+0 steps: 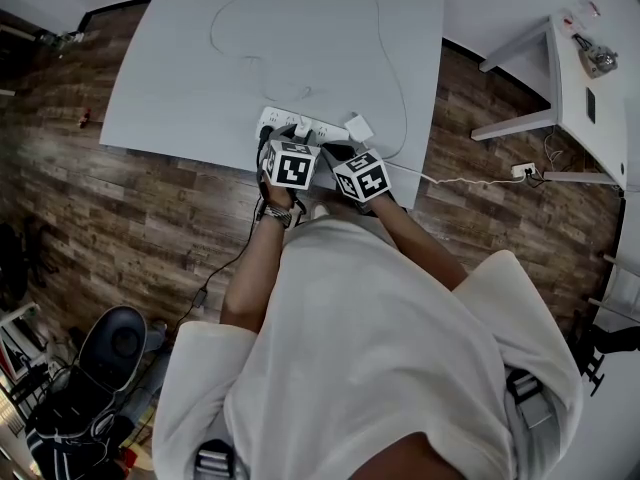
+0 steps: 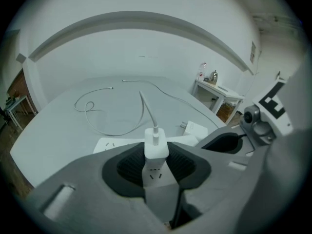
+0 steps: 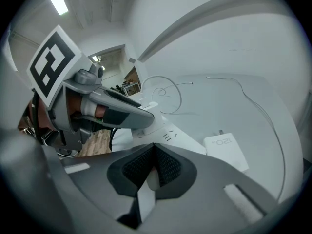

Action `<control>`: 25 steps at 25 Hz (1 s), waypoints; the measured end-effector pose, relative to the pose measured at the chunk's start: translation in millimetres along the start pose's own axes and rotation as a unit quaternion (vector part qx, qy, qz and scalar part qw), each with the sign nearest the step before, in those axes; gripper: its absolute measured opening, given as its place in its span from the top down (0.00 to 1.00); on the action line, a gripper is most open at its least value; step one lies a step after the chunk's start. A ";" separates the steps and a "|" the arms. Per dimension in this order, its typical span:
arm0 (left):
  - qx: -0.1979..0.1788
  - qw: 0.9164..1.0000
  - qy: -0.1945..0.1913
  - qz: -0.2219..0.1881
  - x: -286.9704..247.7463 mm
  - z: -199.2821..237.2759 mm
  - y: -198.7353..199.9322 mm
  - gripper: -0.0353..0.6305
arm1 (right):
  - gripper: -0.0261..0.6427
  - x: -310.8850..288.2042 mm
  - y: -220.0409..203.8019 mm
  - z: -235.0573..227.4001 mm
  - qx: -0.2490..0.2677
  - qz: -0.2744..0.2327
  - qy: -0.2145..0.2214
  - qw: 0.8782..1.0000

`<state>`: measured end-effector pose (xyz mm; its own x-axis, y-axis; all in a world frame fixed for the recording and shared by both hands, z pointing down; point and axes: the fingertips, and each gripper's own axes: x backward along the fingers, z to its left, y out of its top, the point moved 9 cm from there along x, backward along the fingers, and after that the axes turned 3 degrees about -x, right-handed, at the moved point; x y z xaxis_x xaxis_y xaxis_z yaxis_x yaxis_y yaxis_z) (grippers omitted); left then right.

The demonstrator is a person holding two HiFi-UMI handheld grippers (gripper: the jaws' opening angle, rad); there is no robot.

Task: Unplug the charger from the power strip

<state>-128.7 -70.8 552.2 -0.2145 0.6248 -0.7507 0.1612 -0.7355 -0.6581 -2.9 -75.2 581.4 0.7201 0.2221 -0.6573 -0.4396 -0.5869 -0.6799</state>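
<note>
The left gripper (image 2: 157, 162) grasps the white boxy plugged-in charger (image 2: 156, 149). The right gripper (image 3: 154, 152) is clenched near a white "120" adapter (image 3: 225, 151).

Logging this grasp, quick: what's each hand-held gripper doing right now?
Left hand-held gripper: closed on the charger.
Right hand-held gripper: closed, tips together; whether it pinches the strip cannot be told.

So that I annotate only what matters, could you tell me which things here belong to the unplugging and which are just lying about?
In the job: charger, held in the left gripper; its cable; power strip.
Lying about: second charger flat on the table; long loose cable; side table.
</note>
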 end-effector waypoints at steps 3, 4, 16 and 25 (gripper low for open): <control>0.021 1.000 -0.013 -0.007 1.2 3.5 0.2 0.74 | 0.96 -0.7 -0.2 0.5 0.001 -0.001 0.000 1.000; 0.026 0.999 -0.016 -0.009 1.5 4.4 0.3 0.74 | 0.96 -1.1 0.1 0.5 0.001 -0.002 0.000 1.000; -0.046 0.999 -0.001 0.014 1.0 -0.7 3.5 0.74 | 0.96 -0.6 2.0 0.5 -0.007 -0.006 -0.001 1.000; -0.011 1.000 -0.019 0.003 -1.4 3.5 3.1 0.74 | 0.96 -2.3 2.4 -1.4 -0.007 -0.005 0.001 1.000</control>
<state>-131.2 -74.9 551.3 -0.2490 0.6099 -0.7524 0.1833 -0.7331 -0.6549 -4.9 -78.2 581.8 0.7256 0.2263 -0.6499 -0.4246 -0.5960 -0.6815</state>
